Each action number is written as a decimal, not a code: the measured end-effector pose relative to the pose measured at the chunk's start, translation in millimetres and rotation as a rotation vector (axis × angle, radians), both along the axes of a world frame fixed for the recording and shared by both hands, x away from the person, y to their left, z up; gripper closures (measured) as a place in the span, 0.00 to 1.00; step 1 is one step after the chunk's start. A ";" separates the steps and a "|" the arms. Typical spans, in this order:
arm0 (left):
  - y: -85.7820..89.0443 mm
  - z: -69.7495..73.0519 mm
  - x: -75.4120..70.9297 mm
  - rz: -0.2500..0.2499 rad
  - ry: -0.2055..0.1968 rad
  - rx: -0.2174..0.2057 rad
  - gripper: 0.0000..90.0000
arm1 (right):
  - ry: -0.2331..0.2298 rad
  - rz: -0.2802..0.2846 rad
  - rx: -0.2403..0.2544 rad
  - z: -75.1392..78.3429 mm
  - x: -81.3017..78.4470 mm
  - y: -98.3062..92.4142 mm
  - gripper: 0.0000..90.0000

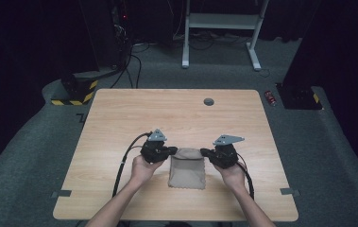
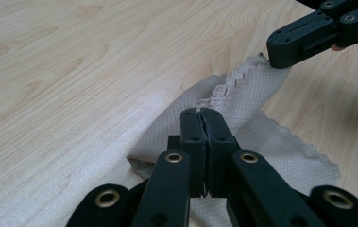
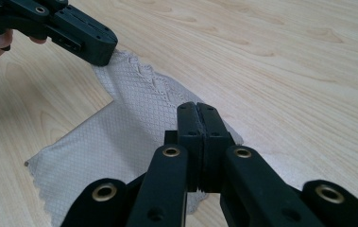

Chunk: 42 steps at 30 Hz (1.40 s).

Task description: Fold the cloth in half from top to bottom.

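Note:
A beige quilted cloth (image 1: 186,169) with a scalloped edge lies near the front middle of the wooden table (image 1: 120,118). My left gripper (image 1: 173,151) is shut on the cloth's far left corner, and my right gripper (image 1: 204,152) is shut on its far right corner. In the left gripper view my jaws (image 2: 200,111) pinch a raised fold of the cloth (image 2: 247,92), and the right gripper (image 2: 280,59) grips the opposite corner. In the right gripper view my jaws (image 3: 197,106) are closed on the cloth (image 3: 115,137), with the left gripper (image 3: 102,56) holding the other corner. The far edge is lifted between the two grips.
A dark round grommet (image 1: 208,101) sits near the table's far edge. Grey tape marks lie at the front left (image 1: 62,193) and front right (image 1: 290,191). On the floor beyond are a red can (image 1: 271,98), cables and a white desk frame (image 1: 221,21).

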<state>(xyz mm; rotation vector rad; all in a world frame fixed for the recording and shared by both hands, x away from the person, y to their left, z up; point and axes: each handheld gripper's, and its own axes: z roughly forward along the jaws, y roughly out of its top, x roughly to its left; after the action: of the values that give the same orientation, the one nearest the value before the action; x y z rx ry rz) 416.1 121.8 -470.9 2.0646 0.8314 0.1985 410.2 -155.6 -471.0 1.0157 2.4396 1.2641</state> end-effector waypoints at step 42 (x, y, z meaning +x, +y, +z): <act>4.1 -8.8 -32.2 -0.044 0.031 0.009 0.98 | 0.023 0.059 0.008 -5.7 -37.4 -0.5 0.99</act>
<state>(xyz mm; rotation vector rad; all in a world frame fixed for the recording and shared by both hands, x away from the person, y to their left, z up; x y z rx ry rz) 383.8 125.9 -479.7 2.0967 0.8042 0.1469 372.8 -156.1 -476.6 0.9720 2.5014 1.2878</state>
